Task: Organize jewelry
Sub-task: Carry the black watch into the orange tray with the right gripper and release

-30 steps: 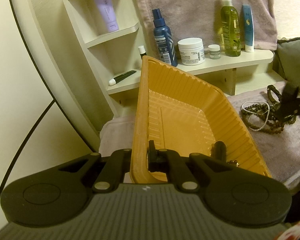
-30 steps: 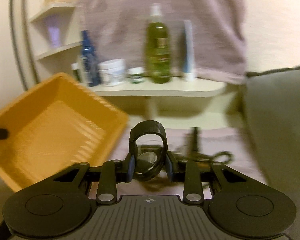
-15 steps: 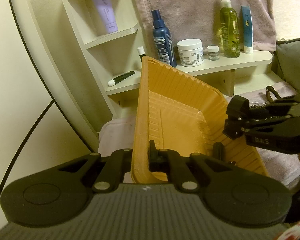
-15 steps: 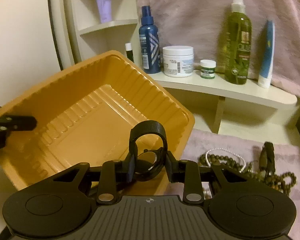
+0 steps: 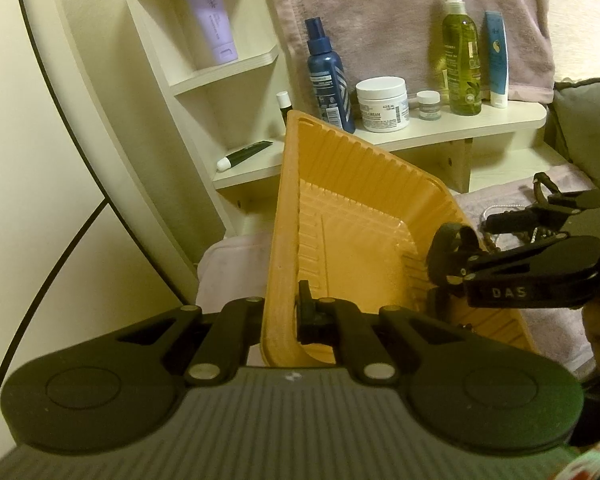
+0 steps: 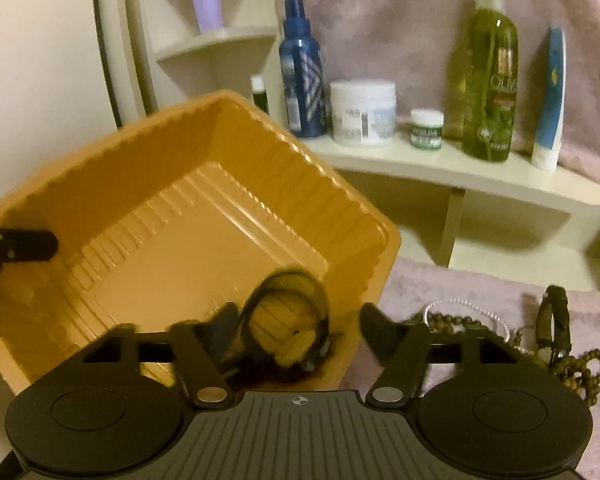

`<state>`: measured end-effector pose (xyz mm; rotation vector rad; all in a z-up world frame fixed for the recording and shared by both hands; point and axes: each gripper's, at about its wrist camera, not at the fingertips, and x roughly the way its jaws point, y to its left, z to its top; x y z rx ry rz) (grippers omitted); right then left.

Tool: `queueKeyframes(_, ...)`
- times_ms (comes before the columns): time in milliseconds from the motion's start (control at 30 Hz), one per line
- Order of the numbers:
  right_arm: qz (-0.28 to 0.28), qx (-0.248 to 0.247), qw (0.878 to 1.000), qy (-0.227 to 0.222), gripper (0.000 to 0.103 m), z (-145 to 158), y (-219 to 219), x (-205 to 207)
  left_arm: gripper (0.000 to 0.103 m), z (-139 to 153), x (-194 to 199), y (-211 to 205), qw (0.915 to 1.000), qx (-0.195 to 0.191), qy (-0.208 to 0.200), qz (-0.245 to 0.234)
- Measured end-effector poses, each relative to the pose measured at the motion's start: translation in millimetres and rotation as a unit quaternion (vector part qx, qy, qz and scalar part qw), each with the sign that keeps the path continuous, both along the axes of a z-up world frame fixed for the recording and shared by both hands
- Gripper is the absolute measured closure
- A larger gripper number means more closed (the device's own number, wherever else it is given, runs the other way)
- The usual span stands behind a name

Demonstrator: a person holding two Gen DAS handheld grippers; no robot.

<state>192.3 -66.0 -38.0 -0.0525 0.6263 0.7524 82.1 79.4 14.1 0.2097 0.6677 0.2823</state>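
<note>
My left gripper (image 5: 284, 314) is shut on the near rim of the orange plastic tray (image 5: 340, 184), which it holds tilted. My right gripper (image 6: 298, 320) hangs over the tray's (image 6: 180, 152) right corner and its jaws are opening. A black wristwatch (image 6: 320, 304) sits blurred between the spread fingers, free of the pads, low inside the tray. From the left wrist view, the right gripper (image 5: 488, 240) reaches in from the right, with the watch (image 5: 452, 240) at its tips. Brown bead strands (image 6: 452, 324), a pearl bracelet (image 6: 472, 304) and another watch (image 6: 556, 320) lie on the pink towel.
A cream shelf (image 5: 440, 132) behind the tray carries a blue spray bottle (image 5: 328, 80), a white jar (image 5: 382, 104), a small jar (image 5: 428, 105), a green bottle (image 5: 460, 60) and a blue tube (image 5: 496, 60). A grey cushion (image 5: 588, 120) sits on the right.
My right gripper has swung left from the towel to over the tray with the watch. Its jaws have now spread and the watch has slipped from the pads. The left gripper has not moved.
</note>
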Motion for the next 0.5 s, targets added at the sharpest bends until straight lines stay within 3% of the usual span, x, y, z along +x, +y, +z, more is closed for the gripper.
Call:
queueKeyframes(333,-0.037,0.016,0.999,-0.006,0.034,11.0,-31.8,-11.7,0.099,-0.8,-0.9,1.1,1.0,-0.002,0.0,0.001)
queueKeyframes(500,-0.081,0.015,0.997,0.004,0.034,5.6,-64.2,-22.0,0.099,-1.3,-1.3,1.2,1.0,-0.003,-0.001,0.001)
